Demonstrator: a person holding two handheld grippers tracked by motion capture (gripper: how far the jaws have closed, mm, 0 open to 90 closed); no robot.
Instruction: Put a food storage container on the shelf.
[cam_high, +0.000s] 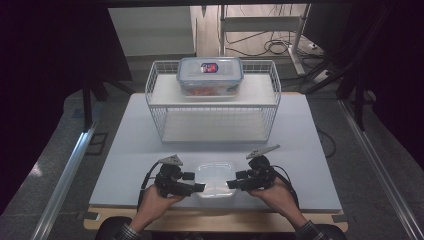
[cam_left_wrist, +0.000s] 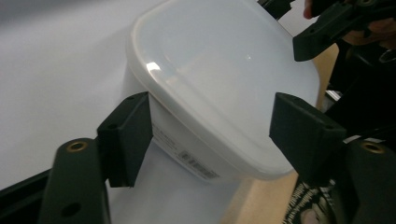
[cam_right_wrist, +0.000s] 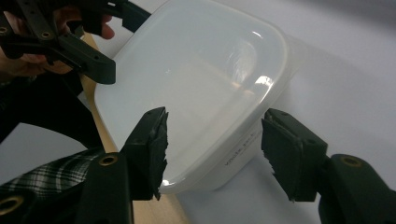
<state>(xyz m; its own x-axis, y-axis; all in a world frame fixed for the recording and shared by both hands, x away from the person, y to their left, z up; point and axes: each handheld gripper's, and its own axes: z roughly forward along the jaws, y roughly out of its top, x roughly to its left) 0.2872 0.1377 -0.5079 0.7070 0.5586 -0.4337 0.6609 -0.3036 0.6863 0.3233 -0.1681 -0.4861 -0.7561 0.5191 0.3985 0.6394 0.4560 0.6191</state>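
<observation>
A wide pale counter (cam_high: 125, 150) fills the middle of the scene, seen from above. At its far side stands a white wire rack (cam_high: 212, 100) with two shelves, and on the upper shelf sits a clear lidded storage box (cam_high: 210, 76) with something reddish inside. At the near edge of the counter, between a person's two hands, rests a smaller translucent white container (cam_high: 216, 179) with a rounded lid, lying flat and upright. The left hand-held gripper (cam_high: 199, 187) comes at the container's left end, its two black jaws apart and straddling a corner of the container; one pad stands at or just beside the side wall, the other clear of it, so nothing is clamped. The right hand-held gripper (cam_high: 231, 184) mirrors it at the right end, jaws likewise apart around the near right corner, with gaps visible on both sides. To do this well, each hand-held gripper should likely slide further in so the pads bear squarely on the wall below the lid rim, then close evenly on both ends. Uneven pressure could tilt or skid the light container toward the counter's near edge.
</observation>
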